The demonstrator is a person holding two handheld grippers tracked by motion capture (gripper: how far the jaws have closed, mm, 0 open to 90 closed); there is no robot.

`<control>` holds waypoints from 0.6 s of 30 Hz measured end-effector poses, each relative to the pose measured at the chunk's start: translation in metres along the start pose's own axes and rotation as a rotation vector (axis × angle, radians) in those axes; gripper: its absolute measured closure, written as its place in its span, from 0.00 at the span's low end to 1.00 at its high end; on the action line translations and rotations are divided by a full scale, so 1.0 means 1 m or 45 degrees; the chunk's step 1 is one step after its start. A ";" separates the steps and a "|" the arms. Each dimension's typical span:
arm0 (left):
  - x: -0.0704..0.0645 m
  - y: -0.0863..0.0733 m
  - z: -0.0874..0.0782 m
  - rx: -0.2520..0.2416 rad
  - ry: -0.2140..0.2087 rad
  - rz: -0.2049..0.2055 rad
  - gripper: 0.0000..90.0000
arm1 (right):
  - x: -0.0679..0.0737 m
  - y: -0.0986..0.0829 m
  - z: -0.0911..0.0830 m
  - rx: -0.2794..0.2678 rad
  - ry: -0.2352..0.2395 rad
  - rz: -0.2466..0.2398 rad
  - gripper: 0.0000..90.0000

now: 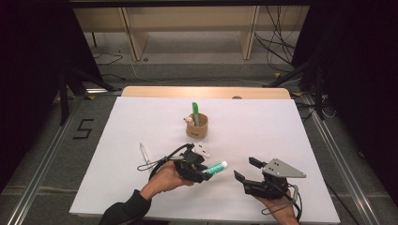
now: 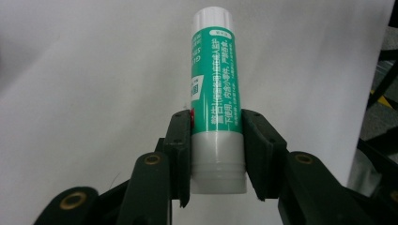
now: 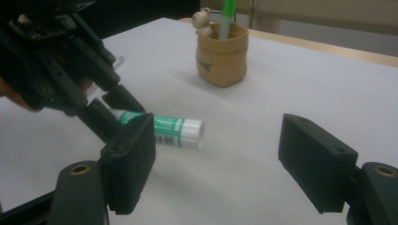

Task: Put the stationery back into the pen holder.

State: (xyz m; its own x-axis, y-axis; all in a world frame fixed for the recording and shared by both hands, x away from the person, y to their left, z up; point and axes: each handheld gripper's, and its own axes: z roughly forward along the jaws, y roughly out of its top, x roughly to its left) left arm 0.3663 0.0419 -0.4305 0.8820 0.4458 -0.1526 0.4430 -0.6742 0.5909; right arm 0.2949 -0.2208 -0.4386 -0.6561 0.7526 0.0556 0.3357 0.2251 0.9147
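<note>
A green and white glue stick (image 1: pixel 217 167) (image 2: pixel 215 93) (image 3: pixel 164 129) is held just above the white table, its white cap pointing right. My left gripper (image 1: pixel 206 171) (image 2: pixel 217 154) is shut on its lower end. A tan pot (image 1: pixel 196 125) (image 3: pixel 222 54) stands mid-table with a green pen (image 1: pixel 195 113) (image 3: pixel 227 18) upright in it and a small figure on its rim. My right gripper (image 1: pixel 246 169) (image 3: pixel 218 154) is open with nothing between its jaws, a little right of the glue stick.
A silver pen (image 1: pixel 144 153) lies on the white table sheet (image 1: pixel 263 126) left of my left hand. Wooden shelving and cables stand beyond the table's far edge. Open table lies to the right and far side.
</note>
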 end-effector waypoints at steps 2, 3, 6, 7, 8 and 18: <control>0.003 0.000 -0.008 0.022 -0.015 0.001 0.72 | 0.003 0.000 0.000 0.004 0.006 -0.013 0.31; 0.004 -0.001 -0.011 0.026 -0.026 0.001 0.72 | 0.009 0.001 0.002 0.014 0.019 -0.050 0.31; 0.006 -0.003 -0.021 0.056 -0.018 0.026 0.72 | 0.019 0.003 0.005 0.026 0.037 -0.114 0.31; 0.006 -0.004 -0.026 0.082 0.007 0.052 0.72 | 0.022 0.003 0.006 0.024 0.048 -0.128 0.31; 0.006 -0.004 -0.026 0.082 0.007 0.052 0.72 | 0.025 0.003 0.007 0.026 0.066 -0.144 0.31; 0.003 -0.005 -0.032 0.182 -0.047 0.078 0.72 | 0.057 0.005 0.015 0.045 0.053 -0.430 0.31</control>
State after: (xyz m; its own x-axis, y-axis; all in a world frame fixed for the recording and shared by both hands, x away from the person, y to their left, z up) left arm 0.3620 0.0652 -0.4086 0.9122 0.3811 -0.1506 0.4043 -0.7774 0.4819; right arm 0.2697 -0.1675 -0.4369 -0.7610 0.6062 -0.2309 0.1177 0.4790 0.8699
